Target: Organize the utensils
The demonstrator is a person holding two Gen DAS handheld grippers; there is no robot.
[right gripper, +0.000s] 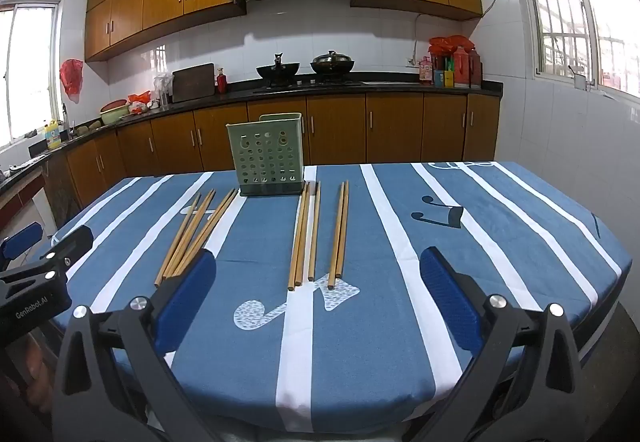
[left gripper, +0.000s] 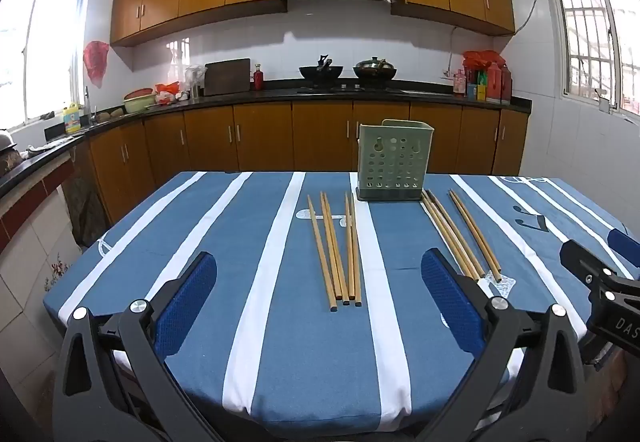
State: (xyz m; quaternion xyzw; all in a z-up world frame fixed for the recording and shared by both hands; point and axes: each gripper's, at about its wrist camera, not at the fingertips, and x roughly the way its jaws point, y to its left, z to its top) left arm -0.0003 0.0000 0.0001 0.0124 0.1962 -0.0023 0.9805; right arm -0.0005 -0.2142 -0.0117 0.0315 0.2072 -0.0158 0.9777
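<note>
Left wrist view: the left gripper (left gripper: 318, 282) is hovering over the near part of the table (left gripper: 120, 262), its jaws standing wide apart with nothing clamped between them. The left bundle of chopsticks (left gripper: 338, 250) is lying flat on the striped tablecloth (left gripper: 304, 342) directly ahead of the jaw gap, with the near tips falling between the two blue pads (left gripper: 186, 302) — no pad is touching any stick. The green utensil holder (left gripper: 394, 161) is standing upright beyond the jaws, slightly toward the right-hand finger, at the far edge of the table. The right bundle of chopsticks (left gripper: 460, 234) is lying ahead of the right-hand finger, which is covering some of its near ends in this view. Part of the right gripper (left gripper: 600, 282) is showing at the right border. In the right wrist view, the right gripper (right gripper: 318, 282) is likewise holding its jaws fully apart and gripping nothing. The right bundle of chopsticks (right gripper: 318, 234) is lying ahead of the gap, nearer the left-hand finger, with its near ends just beyond the fingertips. The left bundle of chopsticks (right gripper: 196, 234) is running up to the left-hand fingertip — contact cannot be determined. The green utensil holder (right gripper: 266, 157) is standing beyond both bundles, between their far ends. The left gripper (right gripper: 48, 266) is appearing at the left border.
</note>
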